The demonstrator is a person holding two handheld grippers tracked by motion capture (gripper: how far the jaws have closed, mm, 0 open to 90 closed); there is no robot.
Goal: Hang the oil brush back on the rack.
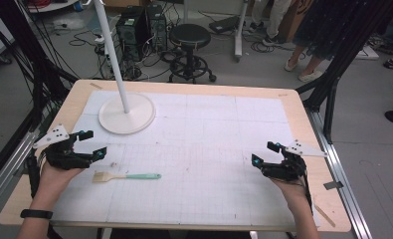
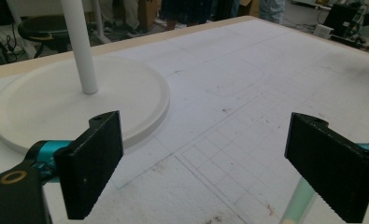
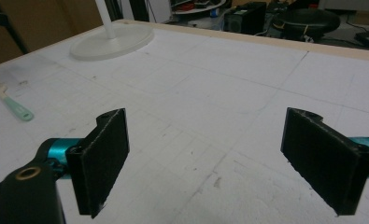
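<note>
You are seated at the near edge of a wooden table (image 1: 303,107) covered by a white gridded mat, holding a two-jaw gripper in each hand. Your left gripper (image 1: 93,144) hovers near the left edge, its black jaws spread wide with nothing between them. Your right gripper (image 1: 264,153) hovers near the right edge, and its jaws are also wide apart and empty.

A small brush (image 1: 126,176) with a mint-green handle and pale bristles lies flat on the mat toward the near-left part of the table. Its bristles point to the left edge and its handle points to the middle. It sits just beside your left gripper, slightly nearer to you, and neither gripper touches it. In the left gripper view, the end of the green handle shows low down beside the right-hand jaw. In the right gripper view, the brush (image 3: 9,103) lies well apart, far across the mat.

A white round lamp base (image 1: 127,113) with a thin upright pole stands toward the far-left corner, away from the brush.

The work appears to be at its very start: the brush is not yet grasped or lifted. Reaching, closing on the handle and whatever follows all remain to do, most likely with your left gripper.
</note>
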